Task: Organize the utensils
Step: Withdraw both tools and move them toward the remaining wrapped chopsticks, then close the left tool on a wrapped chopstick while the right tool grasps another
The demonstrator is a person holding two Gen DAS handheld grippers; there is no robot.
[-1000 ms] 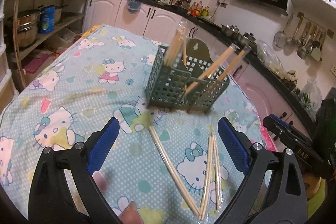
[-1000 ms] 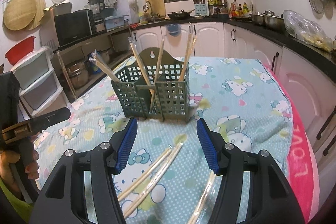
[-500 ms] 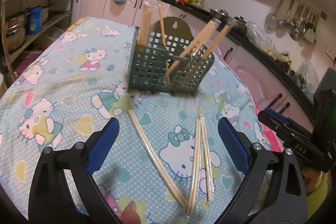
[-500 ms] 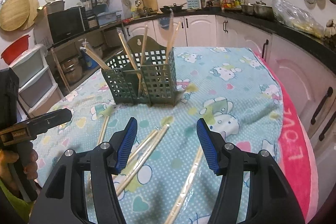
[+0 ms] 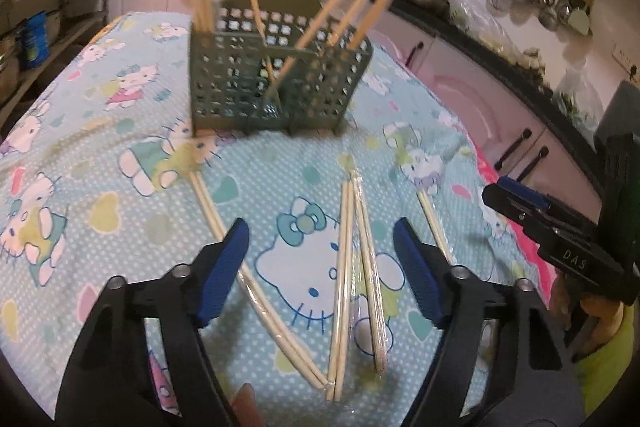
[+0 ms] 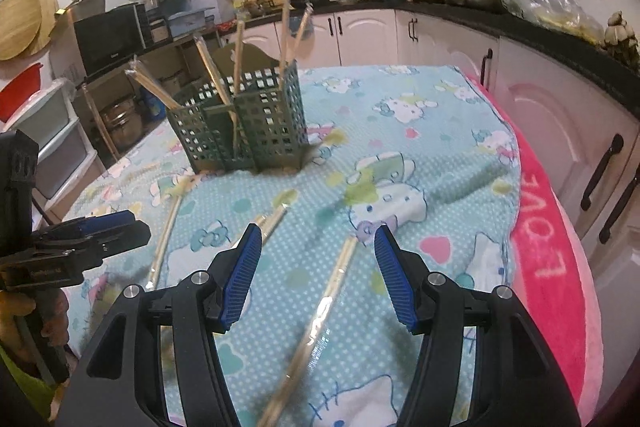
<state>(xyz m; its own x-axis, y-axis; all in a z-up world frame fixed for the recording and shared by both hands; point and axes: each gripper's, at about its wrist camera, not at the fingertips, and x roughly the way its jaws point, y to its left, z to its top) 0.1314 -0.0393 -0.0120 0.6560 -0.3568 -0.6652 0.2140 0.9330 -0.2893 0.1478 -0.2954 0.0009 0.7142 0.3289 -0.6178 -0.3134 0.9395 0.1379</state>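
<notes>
Wrapped chopsticks loose on the cloth, green holder behind them.

The left gripper [image 5: 320, 259] is closing, its pads clear of the wrapped chopsticks [image 5: 346, 267] lying between and below them on the patterned tablecloth [image 5: 100, 187]. The right gripper [image 6: 318, 263] stands partly open, gripping nothing, above a single wrapped pair [image 6: 320, 307] whose near end is cut off by the frame. Farther back, the green slotted holder [image 5: 276, 79] stands upright with several pale chopsticks leaning in its compartments; blur obscures which compartment each occupies.
</notes>
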